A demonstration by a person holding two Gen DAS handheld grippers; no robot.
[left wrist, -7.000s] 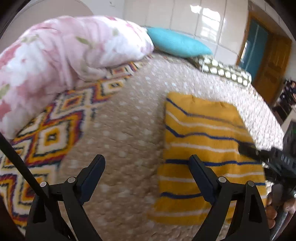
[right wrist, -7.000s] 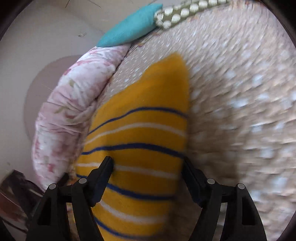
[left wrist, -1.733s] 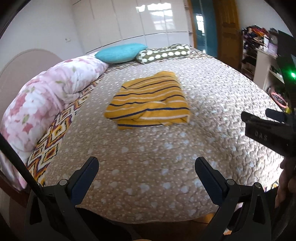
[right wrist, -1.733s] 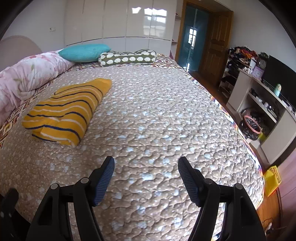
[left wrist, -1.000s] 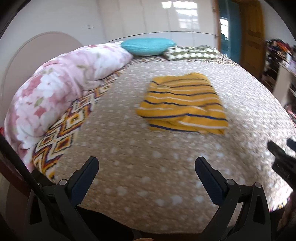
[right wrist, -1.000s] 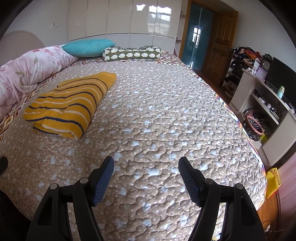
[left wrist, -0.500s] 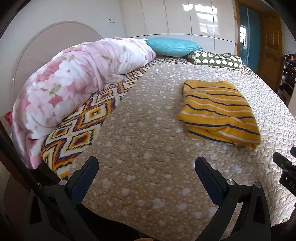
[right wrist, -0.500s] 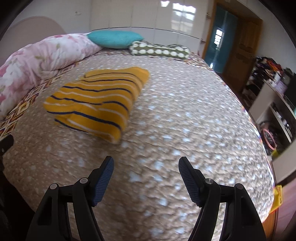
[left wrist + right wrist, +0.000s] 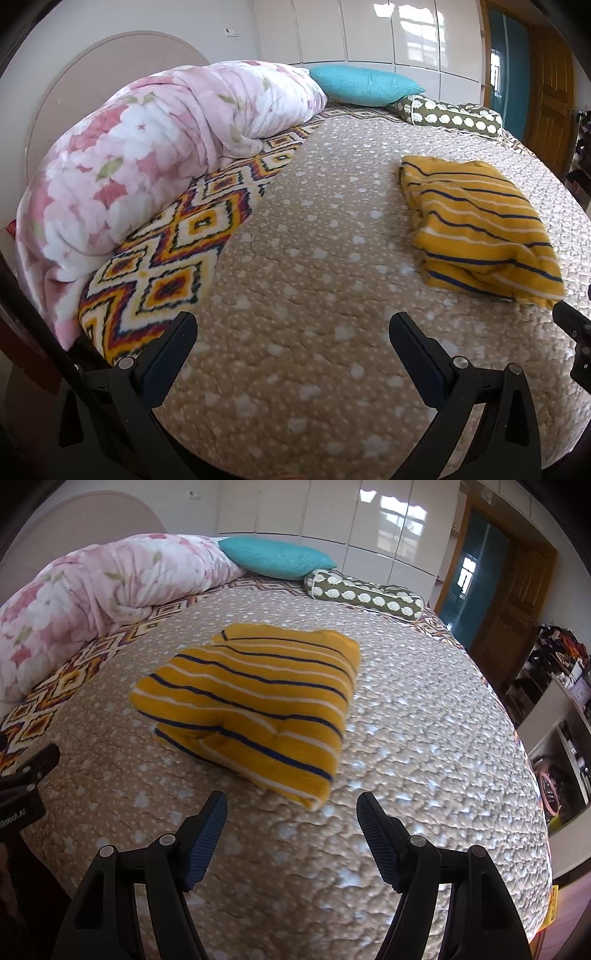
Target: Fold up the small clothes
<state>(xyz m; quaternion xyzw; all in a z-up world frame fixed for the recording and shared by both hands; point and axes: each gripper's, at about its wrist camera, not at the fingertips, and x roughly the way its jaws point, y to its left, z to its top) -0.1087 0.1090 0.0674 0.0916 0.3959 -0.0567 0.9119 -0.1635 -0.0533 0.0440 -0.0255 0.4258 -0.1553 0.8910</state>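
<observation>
A: Yellow striped garment (image 9: 251, 705), folded, lies on the bed (image 9: 424, 738) at twelve o'clock of the right gripper (image 9: 291, 825)

B: Both grippers gape empty; left gripper (image 9: 291, 341) finds it at two o'clock. Approach low, pinch the edges squarely

Folded yellow striped garment (image 9: 255, 705) on bed

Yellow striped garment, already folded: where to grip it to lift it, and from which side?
Grip the near rounded fold edge of the yellow striped garment, coming in low from the side nearest the right hand-held gripper, which is open. There the layers are stacked thick and closed by the fold, so one pinch likely catches them all.
</observation>
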